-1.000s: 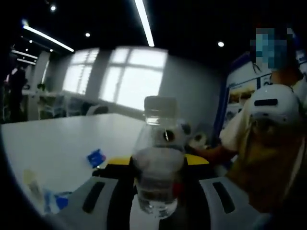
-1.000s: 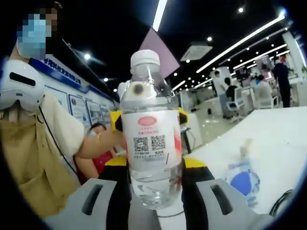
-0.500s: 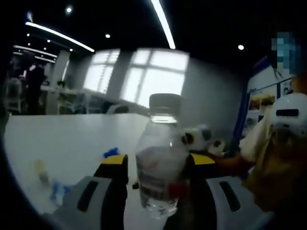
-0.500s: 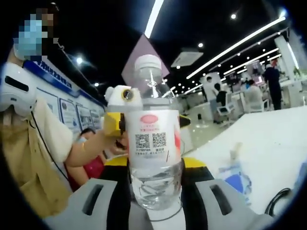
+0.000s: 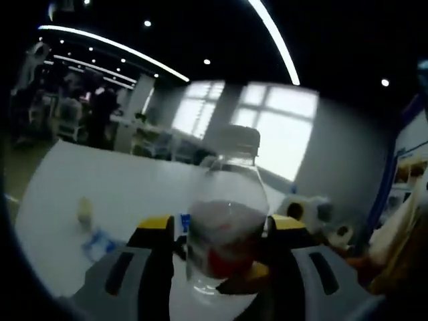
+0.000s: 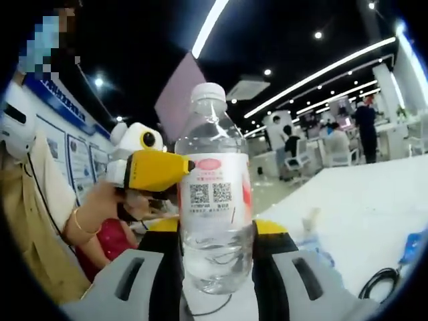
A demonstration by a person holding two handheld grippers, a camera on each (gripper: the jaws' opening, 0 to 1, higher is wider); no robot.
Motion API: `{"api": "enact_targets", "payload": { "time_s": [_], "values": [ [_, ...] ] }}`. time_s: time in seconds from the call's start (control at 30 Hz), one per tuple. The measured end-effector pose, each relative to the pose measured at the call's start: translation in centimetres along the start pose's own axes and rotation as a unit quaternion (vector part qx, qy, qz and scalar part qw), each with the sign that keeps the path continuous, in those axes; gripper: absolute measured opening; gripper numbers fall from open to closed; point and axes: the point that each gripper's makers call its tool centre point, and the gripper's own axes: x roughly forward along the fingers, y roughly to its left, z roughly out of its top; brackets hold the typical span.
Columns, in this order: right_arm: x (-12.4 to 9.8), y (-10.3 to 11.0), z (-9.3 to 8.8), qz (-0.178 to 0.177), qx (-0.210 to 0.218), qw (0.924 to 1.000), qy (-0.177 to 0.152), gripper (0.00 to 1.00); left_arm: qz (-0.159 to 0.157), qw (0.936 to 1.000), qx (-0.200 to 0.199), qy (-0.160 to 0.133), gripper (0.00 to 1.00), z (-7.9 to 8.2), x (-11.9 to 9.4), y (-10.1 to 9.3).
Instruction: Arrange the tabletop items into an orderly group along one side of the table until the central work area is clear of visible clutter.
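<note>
Right gripper [image 6: 214,264] clamps the water bottle [image 6: 214,207] upright at 12 o'clock, likely for relocation. Left gripper [image 5: 224,257] is likewise clamped on the bottle; white table [image 6: 374,200] beyond.

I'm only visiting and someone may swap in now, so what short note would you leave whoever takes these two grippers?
Right gripper: shut on the water bottle, held upright above the white table.
Left gripper: jaws either side of the same bottle; grip unclear.
On the table: a small blue-and-white packet, a black cable, a blue item.
Done: bottle lifted.
Left: set it along one side, then group the rest.
</note>
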Motion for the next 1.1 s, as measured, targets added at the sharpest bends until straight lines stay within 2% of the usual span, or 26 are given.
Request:
{"api": "enact_targets", "payload": {
  "time_s": [0.13, 0.3, 0.4, 0.63, 0.87, 1.0, 1.1],
  "values": [
    [0.3, -0.5, -0.1, -0.022, -0.024, 0.9995, 0.006, 0.38, 0.039, 0.9992, -0.011, 0.001, 0.49, -0.3, 0.2, 0.8],
    [0.5, -0.9, -0.4, -0.043, -0.045, 0.9979, 0.015, 0.38, 0.062, 0.9981, 0.005, 0.0, 0.46, -0.4, 0.2, 1.1],
    [0.7, -1.0, -0.5, -0.051, -0.054, 0.9971, 0.018, 0.38, 0.071, 0.9974, -0.002, -0.011, 0.42, -0.2, 0.2, 1.3],
    [1.2, -1.1, -0.8, -0.071, -0.079, 0.994, 0.026, 0.38, 0.11, 0.9935, -0.011, -0.026, 0.41, 0.1, -0.1, 2.1],
    [2.0, -1.2, -0.9, -0.094, -0.066, 0.9933, 0.015, 0.39, 0.16, 0.9863, 0.001, -0.041, 0.4, 0.4, -0.7, 3.0],
    [2.5, -1.2, -1.2, -0.103, -0.051, 0.9933, 0.012, 0.4, 0.168, 0.9848, 0.033, -0.03, 0.38, 0.5, -0.9, 3.3],
    [2.8, -1.0, -1.3, -0.103, -0.035, 0.994, 0.011, 0.41, 0.173, 0.9836, 0.041, -0.029, 0.38, 0.5, -1.2, 3.5]
  ]
}}
